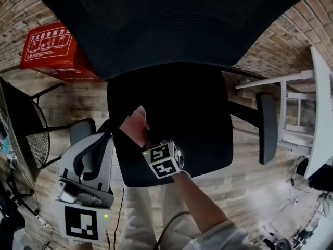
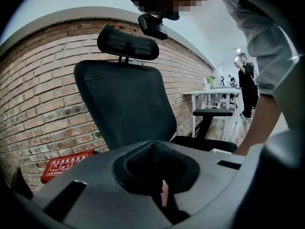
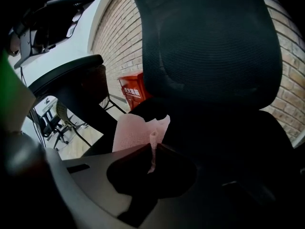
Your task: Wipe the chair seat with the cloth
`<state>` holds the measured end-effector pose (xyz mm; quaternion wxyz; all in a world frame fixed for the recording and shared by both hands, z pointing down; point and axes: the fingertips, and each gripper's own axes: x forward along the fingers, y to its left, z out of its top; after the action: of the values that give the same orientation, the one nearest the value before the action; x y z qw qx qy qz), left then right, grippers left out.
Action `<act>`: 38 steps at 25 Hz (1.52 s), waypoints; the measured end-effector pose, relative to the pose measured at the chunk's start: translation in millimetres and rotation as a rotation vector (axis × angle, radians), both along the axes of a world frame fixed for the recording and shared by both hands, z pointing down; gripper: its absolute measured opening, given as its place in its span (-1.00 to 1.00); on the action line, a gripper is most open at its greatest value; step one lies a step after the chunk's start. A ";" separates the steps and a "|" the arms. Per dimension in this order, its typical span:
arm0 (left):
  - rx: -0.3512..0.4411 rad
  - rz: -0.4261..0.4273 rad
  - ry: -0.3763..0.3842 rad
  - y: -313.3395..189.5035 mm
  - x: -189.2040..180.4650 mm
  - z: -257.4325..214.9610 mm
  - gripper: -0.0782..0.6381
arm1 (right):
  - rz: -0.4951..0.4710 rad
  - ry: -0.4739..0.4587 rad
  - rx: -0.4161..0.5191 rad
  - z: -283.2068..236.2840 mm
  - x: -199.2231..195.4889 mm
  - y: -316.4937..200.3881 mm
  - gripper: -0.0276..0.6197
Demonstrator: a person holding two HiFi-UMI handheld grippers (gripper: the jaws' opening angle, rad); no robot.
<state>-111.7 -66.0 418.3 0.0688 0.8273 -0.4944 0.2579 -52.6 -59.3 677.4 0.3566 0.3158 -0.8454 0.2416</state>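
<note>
**Inspector:** Cloth, location and lie?

**Assistant:** One pink cloth (image 1: 136, 125), on the left part of the black chair seat (image 1: 203, 113). Its long axis runs from the jaws toward the backrest.

**Inspector:** Tools?

**Assistant:** Two. The right gripper (image 3: 155, 146) is clamped on the cloth's near edge. The left gripper (image 2: 152, 146) is off the seat's left side, its jaws together with nothing between them.

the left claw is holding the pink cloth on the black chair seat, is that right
No. It is the right claw that holds the pink cloth on the black chair seat. The right gripper view shows the cloth pinched between its jaws.
</note>
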 end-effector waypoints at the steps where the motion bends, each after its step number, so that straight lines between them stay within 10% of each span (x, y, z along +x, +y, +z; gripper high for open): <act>1: -0.001 0.005 0.000 -1.4 3.4 0.5 -0.73 | 0.004 0.012 0.003 0.6 7.2 -1.7 -0.76; 27: -0.007 0.187 -0.045 -25.5 90.9 18.0 -0.73 | 0.442 0.344 0.144 -15.6 311.3 -56.3 -0.76; 38: -0.001 0.214 -0.047 -24.9 97.7 14.2 -0.73 | 0.499 0.372 0.073 -9.0 326.9 -35.9 -0.76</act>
<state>-14.0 -90.9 432.5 0.0295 0.8691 -0.4044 0.2835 274.3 -95.2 668.4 0.4232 0.5650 -0.6701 0.2293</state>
